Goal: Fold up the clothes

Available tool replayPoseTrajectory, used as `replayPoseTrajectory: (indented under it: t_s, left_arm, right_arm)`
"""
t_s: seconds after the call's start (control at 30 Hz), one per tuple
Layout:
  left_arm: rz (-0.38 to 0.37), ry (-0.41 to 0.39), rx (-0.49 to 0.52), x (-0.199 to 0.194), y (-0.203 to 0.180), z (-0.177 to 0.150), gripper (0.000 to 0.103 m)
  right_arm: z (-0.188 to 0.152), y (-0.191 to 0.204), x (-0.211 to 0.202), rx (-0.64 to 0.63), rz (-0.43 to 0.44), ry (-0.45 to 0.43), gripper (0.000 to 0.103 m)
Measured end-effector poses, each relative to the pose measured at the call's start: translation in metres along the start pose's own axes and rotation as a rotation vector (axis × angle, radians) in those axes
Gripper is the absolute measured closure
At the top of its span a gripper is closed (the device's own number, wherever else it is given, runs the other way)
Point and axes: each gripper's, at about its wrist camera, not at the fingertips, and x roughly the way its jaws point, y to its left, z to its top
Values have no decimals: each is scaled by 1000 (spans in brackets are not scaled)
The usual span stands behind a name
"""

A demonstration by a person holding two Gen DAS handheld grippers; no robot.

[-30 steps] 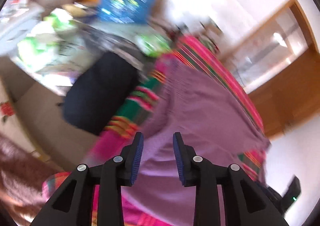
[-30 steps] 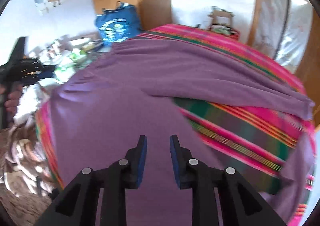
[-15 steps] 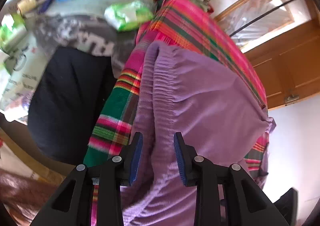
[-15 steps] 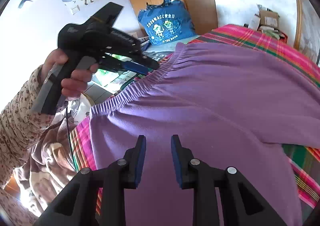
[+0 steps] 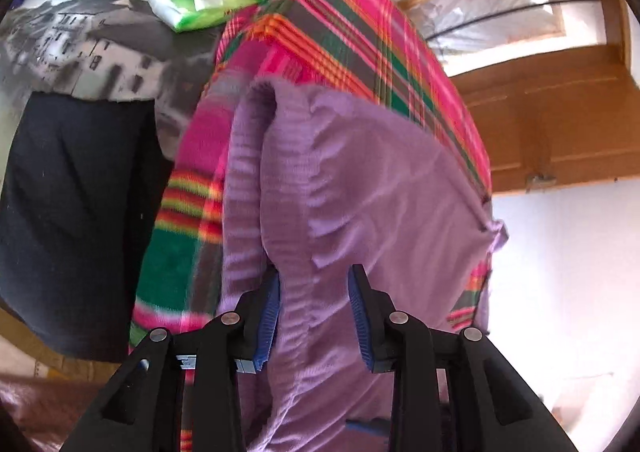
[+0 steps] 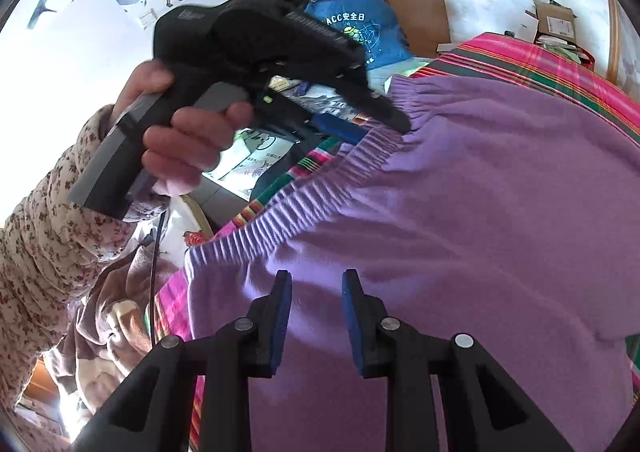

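Jaws of both grippers stand partly apart, holding nothing. Left gripper hovers over the gathered waistband at one end of the purple garment, its pads clear of the cloth. Right gripper hangs above the same garment nearer its other waistband corner. It lies spread on a striped blanket. A hand in a flowered sleeve grips the left tool.

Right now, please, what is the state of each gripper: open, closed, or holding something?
Left gripper: open, waistband edge of the purple garment between its jaws, not gripped.
Right gripper: open, above the garment, holding nothing.
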Motion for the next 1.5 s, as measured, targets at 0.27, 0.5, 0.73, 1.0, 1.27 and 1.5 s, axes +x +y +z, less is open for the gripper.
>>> replayPoseTrajectory:
  t_s: [0.27, 0.5, 0.73, 1.0, 1.27, 1.5]
  left_arm:
    - [-45, 6, -5, 7, 1, 12, 82]
    - [-48, -55, 18, -7, -2, 12, 97]
    - [-72, -74, 5, -9, -1, 15, 97]
    - [-103, -100, -21, -16, -2, 10, 97]
    - [-100, -116, -52, -17, 4, 14, 97]
    - [-114, -158, -78, -29, 12, 20, 97]
  right_arm:
    - [15, 5, 20, 61, 48, -28, 66]
    - [35, -6, 38, 196, -3, -53, 60]
    - [48, -13, 48, 334, -46, -45, 60]
    - [56, 2, 53, 313, -156, -28, 60]
    - [51, 19, 58, 197, -306, -28, 85]
    - [61, 18, 49, 161, -299, -54, 97]
